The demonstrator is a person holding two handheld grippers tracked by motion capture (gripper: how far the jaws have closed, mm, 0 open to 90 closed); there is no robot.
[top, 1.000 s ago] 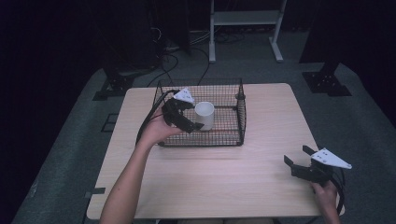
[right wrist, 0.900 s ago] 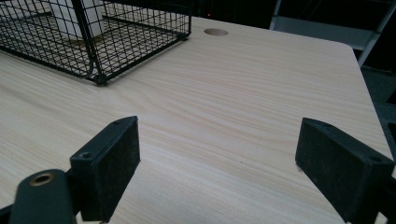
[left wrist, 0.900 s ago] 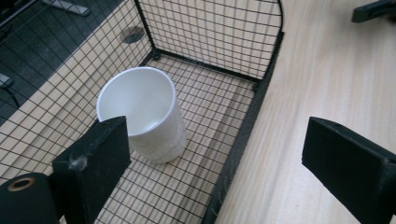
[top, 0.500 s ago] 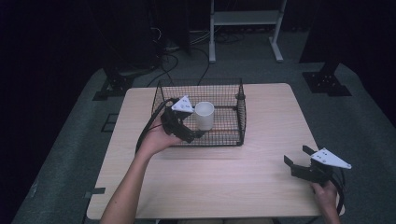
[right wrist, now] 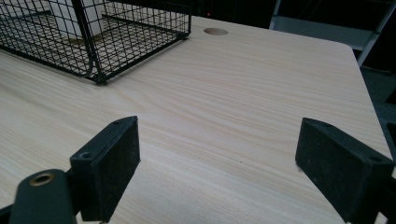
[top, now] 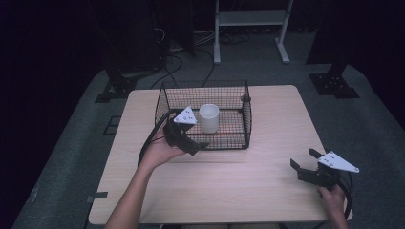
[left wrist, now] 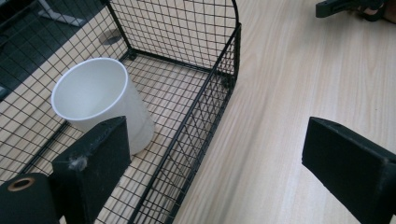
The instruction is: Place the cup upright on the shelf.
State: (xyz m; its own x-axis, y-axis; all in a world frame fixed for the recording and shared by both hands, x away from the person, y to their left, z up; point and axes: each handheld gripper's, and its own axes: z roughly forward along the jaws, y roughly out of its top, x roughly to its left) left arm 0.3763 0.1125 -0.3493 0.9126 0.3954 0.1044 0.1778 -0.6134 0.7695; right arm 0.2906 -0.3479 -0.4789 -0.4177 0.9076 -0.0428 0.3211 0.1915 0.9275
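While the white cup [top: 208,118] stands upright inside the wire basket [top: 246,121], the left claw [top: 197,145] gapes wide at the basket's near left corner, and the right claw [top: 303,163] gapes wide near the tabletop's [top: 267,181] near right corner.

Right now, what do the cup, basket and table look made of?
Cup: smooth matte white, thin rim; paper or plastic, can't tell which.
Basket: thin black wire grid, likely coated metal.
Table: pale wood grain with a flat sheen, probably laminate rather than solid wood.
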